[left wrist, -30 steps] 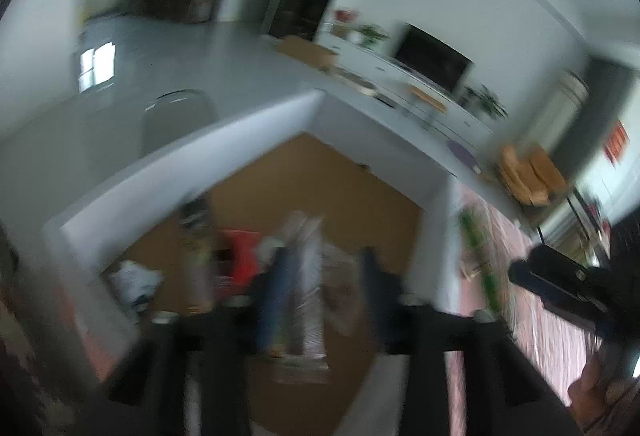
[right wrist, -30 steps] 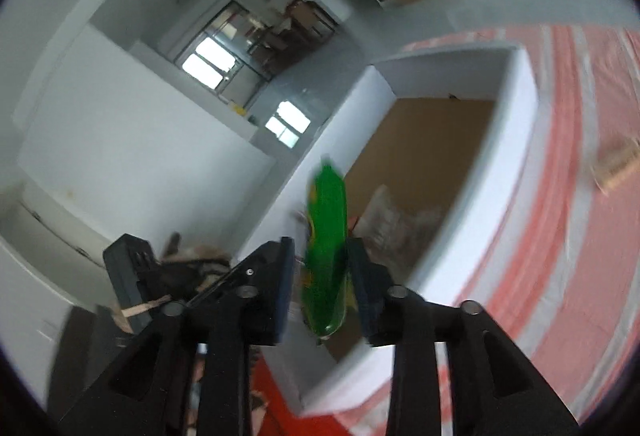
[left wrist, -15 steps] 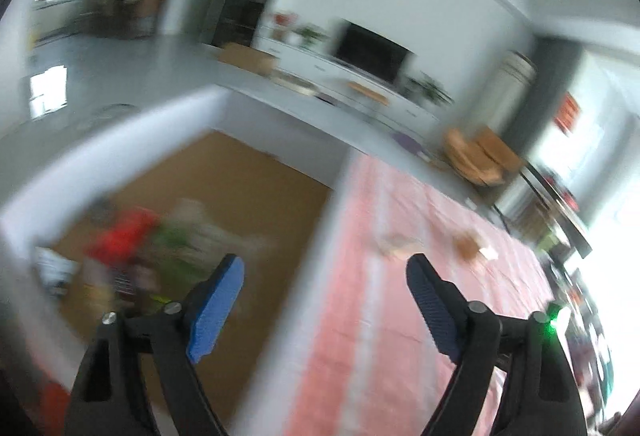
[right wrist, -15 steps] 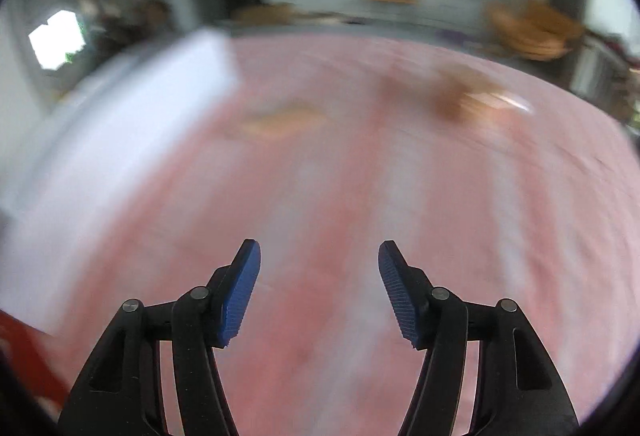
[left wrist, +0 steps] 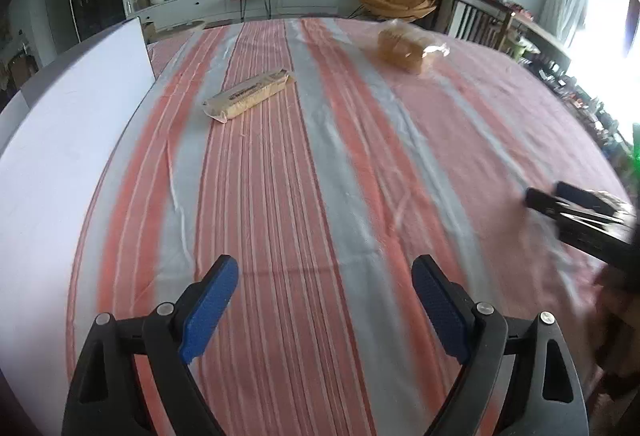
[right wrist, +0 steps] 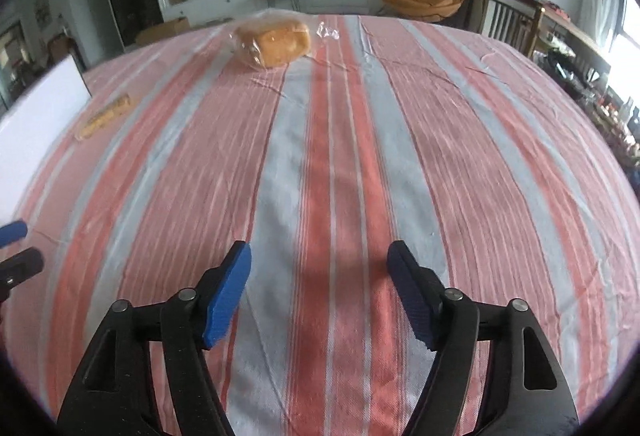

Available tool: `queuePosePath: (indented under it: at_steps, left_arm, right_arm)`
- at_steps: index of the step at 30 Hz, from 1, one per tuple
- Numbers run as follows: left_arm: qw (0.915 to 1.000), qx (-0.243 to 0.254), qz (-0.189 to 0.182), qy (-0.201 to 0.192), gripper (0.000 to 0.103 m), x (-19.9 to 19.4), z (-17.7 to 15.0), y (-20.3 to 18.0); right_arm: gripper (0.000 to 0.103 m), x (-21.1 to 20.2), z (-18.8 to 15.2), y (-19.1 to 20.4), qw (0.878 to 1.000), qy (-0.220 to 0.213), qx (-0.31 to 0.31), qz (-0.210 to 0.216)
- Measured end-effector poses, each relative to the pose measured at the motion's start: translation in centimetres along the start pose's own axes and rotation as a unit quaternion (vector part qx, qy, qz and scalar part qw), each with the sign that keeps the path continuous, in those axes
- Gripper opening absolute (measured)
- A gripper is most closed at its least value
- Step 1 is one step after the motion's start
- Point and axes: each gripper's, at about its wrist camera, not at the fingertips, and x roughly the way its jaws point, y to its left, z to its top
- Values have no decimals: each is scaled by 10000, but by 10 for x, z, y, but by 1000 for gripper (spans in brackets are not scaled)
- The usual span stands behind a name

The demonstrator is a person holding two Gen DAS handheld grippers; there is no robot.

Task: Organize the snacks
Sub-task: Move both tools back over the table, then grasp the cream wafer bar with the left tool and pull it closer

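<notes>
A long cracker packet [left wrist: 247, 94] lies on the striped tablecloth, well ahead of my left gripper [left wrist: 325, 282], which is open and empty above the cloth. A bagged bread loaf [left wrist: 408, 46] sits further back right. In the right wrist view the loaf [right wrist: 274, 42] is far ahead and the cracker packet [right wrist: 105, 116] is at far left. My right gripper [right wrist: 320, 270] is open and empty above the cloth. It also shows at the right edge of the left wrist view [left wrist: 568, 200].
The white wall of the box [left wrist: 68, 140] stands along the table's left side, also in the right wrist view [right wrist: 36, 124]; its inside is hidden. The left gripper's fingertips [right wrist: 12, 232] show at the left edge. A chair [right wrist: 508, 20] stands beyond the table.
Both grippers held snacks over the box a second ago, the right one a green packet. Both are now open and empty and have swung away from the box over the tablecloth.
</notes>
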Motion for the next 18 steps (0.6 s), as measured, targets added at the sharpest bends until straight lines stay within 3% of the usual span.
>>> queuePosePath:
  at_steps: [6,9,18]
  left_arm:
    - [9991,28,422,-96,91,23,1,3]
    - [9989,-45,473,-15,102,30,2,9]
    - [9988,-50,485,1,103,31,4,7]
  right_arm:
    - [78,3,-5,-2,10000,18,96,-1]
    - [80,4,-4,-2,9999,25,114,-33]
    - [83,6,-3,-3,9998,46,173,-93]
